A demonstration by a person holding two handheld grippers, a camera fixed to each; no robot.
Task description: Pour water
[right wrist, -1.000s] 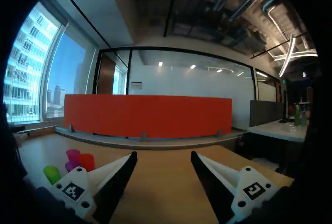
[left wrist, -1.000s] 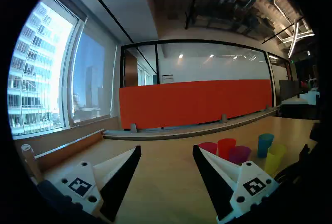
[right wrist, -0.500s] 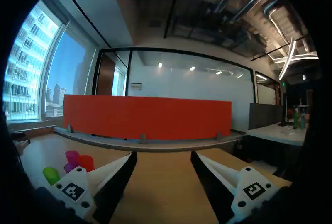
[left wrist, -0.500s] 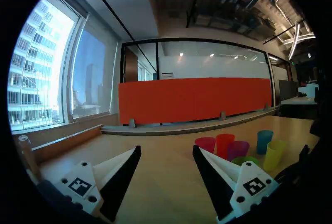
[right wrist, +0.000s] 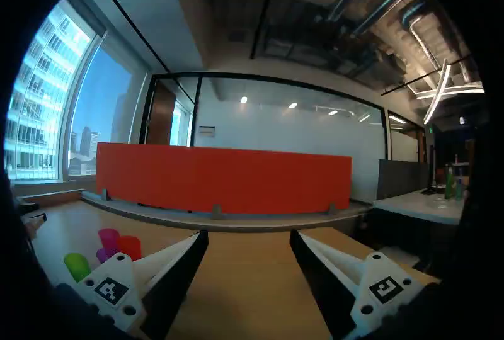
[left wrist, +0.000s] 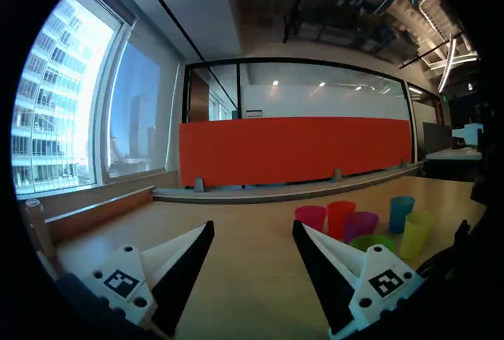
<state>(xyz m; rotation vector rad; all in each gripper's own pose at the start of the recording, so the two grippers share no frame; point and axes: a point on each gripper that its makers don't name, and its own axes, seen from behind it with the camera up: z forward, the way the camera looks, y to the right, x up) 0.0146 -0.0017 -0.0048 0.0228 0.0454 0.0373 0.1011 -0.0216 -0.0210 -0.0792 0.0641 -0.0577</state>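
Observation:
Several coloured plastic cups stand in a cluster on the wooden table (left wrist: 252,264): a pink cup (left wrist: 310,216), a red cup (left wrist: 341,215), a purple cup (left wrist: 360,225), a blue cup (left wrist: 401,212), a yellow cup (left wrist: 416,232) and a green cup (left wrist: 370,242). They lie ahead and to the right of my left gripper (left wrist: 252,245), which is open with nothing between its fingers. In the right gripper view the cluster sits at the far left: a green cup (right wrist: 77,266), a purple cup (right wrist: 109,238), a red cup (right wrist: 131,247). My right gripper (right wrist: 247,247) is open and holds nothing.
An orange partition (left wrist: 293,150) runs along the table's far edge. Large windows (left wrist: 57,113) are on the left, above a wooden ledge (left wrist: 94,214). A pale-capped upright object (left wrist: 34,217) stands at the far left. Another desk with bottles (right wrist: 450,182) is at the right.
Both gripper views have tilted slightly, so the cups sit a little higher in the left gripper view and the green cup has come into sight. The fingers have not moved.

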